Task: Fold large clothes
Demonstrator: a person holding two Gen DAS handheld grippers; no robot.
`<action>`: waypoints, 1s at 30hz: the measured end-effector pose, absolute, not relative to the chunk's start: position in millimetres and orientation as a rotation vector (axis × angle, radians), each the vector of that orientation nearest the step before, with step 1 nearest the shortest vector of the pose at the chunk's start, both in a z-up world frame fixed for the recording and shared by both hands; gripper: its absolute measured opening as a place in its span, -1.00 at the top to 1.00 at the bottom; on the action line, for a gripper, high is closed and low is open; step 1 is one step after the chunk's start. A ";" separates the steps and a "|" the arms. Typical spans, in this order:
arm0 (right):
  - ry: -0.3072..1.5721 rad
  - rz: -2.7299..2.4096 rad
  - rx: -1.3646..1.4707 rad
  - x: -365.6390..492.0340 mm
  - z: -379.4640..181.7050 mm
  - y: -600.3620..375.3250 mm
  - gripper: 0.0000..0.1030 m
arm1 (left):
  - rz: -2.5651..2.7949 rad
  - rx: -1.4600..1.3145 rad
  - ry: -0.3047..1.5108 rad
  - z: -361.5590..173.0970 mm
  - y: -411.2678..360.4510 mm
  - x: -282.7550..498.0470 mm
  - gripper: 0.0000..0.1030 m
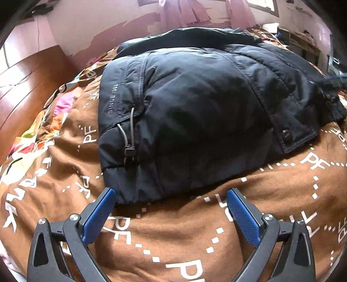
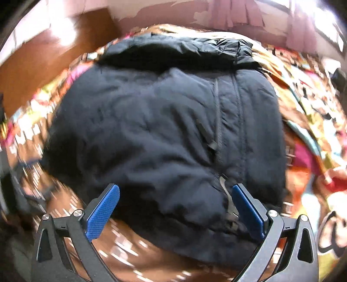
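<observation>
A dark navy padded jacket (image 1: 195, 112) lies folded in a thick bundle on a brown bedspread (image 1: 173, 234) with white letters. A grey drawcord with a toggle (image 1: 129, 149) hangs at its left edge, and a snap button (image 1: 285, 134) sits on the right flap. My left gripper (image 1: 171, 195) stands open just in front of the jacket's near hem, with nothing between its blue pads. In the blurred right wrist view the same jacket (image 2: 164, 134) fills the middle. My right gripper (image 2: 175, 191) is open over its near edge, jaws wide apart on either side of the fabric, not closed on it.
A reddish wooden floor (image 1: 28, 86) lies left of the bed, with a pink wall (image 1: 97, 28) and pink curtains (image 1: 186, 10) behind. Colourful patterned bedding (image 2: 308, 104) spreads to the right of the jacket. Wooden shelving (image 1: 303, 41) stands at the far right.
</observation>
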State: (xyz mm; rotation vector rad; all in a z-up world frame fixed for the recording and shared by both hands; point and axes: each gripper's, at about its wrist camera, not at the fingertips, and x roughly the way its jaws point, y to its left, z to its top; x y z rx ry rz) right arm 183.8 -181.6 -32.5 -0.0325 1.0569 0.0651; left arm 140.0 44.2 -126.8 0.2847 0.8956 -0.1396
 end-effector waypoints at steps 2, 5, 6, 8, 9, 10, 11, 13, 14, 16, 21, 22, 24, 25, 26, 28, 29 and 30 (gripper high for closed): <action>1.079 0.058 -0.127 169.1 -41.0 -180.8 -0.97 | -0.135 0.276 0.898 -127.2 45.9 141.2 -1.00; 1.093 0.058 -0.256 148.7 -49.9 -178.0 -0.97 | -0.130 0.287 0.898 -128.3 44.4 141.8 -1.00; 1.094 0.053 -0.302 144.3 -51.9 -175.9 -0.97 | -0.129 0.289 0.898 -128.6 43.9 142.0 -1.00; 1.086 0.019 -0.435 134.5 -57.7 -170.3 -0.97 | -0.128 0.287 0.901 -129.4 43.9 143.0 -1.00; 1.085 -0.015 -0.515 130.2 -63.0 -168.0 -0.97 | -0.127 0.284 0.902 -129.7 43.8 143.3 -1.00; 1.087 -0.037 -0.556 129.3 -66.2 -167.7 -0.97 | -0.126 0.282 0.902 -129.8 43.8 143.5 -1.00; 1.089 -0.070 -0.596 128.9 -71.0 -167.9 -0.97 | -0.124 0.281 0.900 -129.8 43.5 143.8 -1.00; 1.083 -0.123 -0.646 130.2 -79.8 -167.7 -0.97 | -0.123 0.282 0.899 -130.0 43.6 144.0 -1.00; 1.073 -0.139 -0.658 130.2 -83.8 -167.3 -0.97 | -0.123 0.281 0.897 -129.7 43.9 144.0 -1.00; 1.024 -0.176 -0.678 131.6 -88.6 -163.7 -0.97 | -0.123 0.277 0.895 -129.0 45.0 143.4 -1.00; 0.936 -0.218 -0.676 142.1 -83.8 -158.8 -0.96 | -0.124 0.264 0.897 -128.9 46.9 143.4 -1.00; 0.918 -0.212 -0.653 143.6 -79.2 -159.6 -0.95 | -0.127 0.265 0.894 -128.7 46.3 143.2 -1.00; 0.883 -0.174 -0.592 146.2 -67.0 -165.4 -0.76 | -0.140 0.271 0.889 -128.1 45.6 141.9 -1.00; 0.872 -0.146 -0.557 145.0 -60.5 -166.3 -0.47 | -0.145 0.275 0.886 -128.2 44.6 141.2 -1.00; 0.871 -0.116 -0.521 145.6 -55.0 -166.5 -0.23 | -0.151 0.281 0.884 -128.2 43.0 140.5 -1.00; 0.889 -0.067 -0.478 150.8 -50.2 -166.7 0.10 | -0.159 0.295 0.880 -128.6 39.5 139.0 -1.00; 0.897 -0.041 -0.458 154.8 -47.7 -165.1 0.30 | -0.161 0.303 0.876 -128.7 37.7 138.2 -1.00; 0.902 -0.020 -0.436 156.9 -45.9 -164.4 0.41 | -0.164 0.311 0.871 -128.5 36.3 137.4 -1.00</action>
